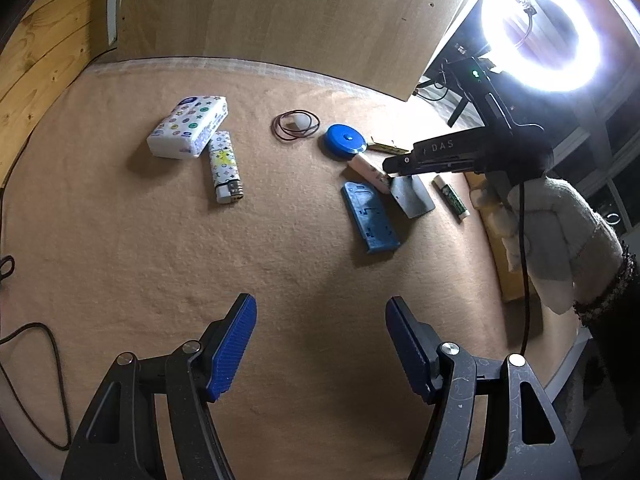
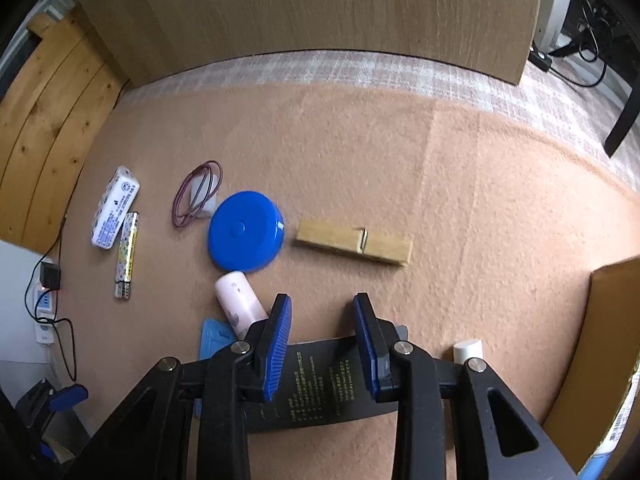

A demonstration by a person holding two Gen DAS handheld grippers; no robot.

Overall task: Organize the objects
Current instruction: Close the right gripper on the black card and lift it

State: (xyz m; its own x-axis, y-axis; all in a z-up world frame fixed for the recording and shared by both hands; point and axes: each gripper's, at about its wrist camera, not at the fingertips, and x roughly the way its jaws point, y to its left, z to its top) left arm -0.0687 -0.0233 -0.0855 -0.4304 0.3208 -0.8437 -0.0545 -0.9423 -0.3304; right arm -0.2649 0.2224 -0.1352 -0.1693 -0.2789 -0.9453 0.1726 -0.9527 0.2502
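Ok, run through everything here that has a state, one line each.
Left tongs: open, empty.
Right tongs: part open over the dark packet, not visibly gripping it.
Ring light: switched on.
Clothespin: closed, lying flat.
Lighter: unlit, lying flat.
Pink tube: lying on its side.
Blue round case: closed, lying flat.
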